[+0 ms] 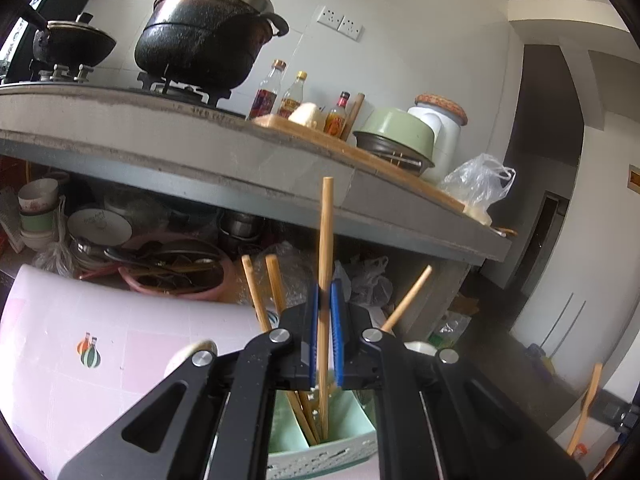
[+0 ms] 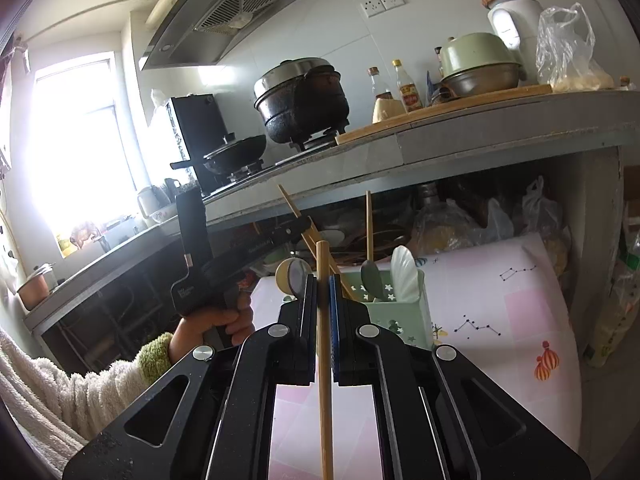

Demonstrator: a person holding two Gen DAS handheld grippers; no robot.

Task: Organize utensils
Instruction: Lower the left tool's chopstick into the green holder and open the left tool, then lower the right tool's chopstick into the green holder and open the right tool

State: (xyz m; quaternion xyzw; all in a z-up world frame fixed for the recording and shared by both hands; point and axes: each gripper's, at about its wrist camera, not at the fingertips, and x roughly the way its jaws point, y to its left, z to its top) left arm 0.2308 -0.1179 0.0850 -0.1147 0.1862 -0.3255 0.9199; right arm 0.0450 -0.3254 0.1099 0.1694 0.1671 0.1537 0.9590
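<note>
My left gripper (image 1: pixel 325 292) is shut on an upright wooden chopstick (image 1: pixel 326 220). The stick's lower end reaches down into a pale green utensil holder (image 1: pixel 352 412), where several other chopsticks (image 1: pixel 256 296) lean. In the right wrist view, my right gripper (image 2: pixel 323 280) is shut on another wooden chopstick (image 2: pixel 325 380), held upright in front of the same holder (image 2: pixel 404 316). That holder also carries a white spoon (image 2: pixel 404 272) and a dark green spoon (image 2: pixel 370 276). A hand (image 2: pixel 216 324) holds the left gripper (image 2: pixel 306 222) above the holder's left side.
The holder stands on a pink patterned table cover (image 2: pixel 500 300). Behind it runs a concrete counter (image 1: pixel 200 148) with black pots (image 1: pixel 200 36), bottles and a cutting board. Bowls, a pink basin (image 1: pixel 172 280) and plastic bags fill the shelf beneath. A wooden spatula (image 1: pixel 588 408) stands at the right.
</note>
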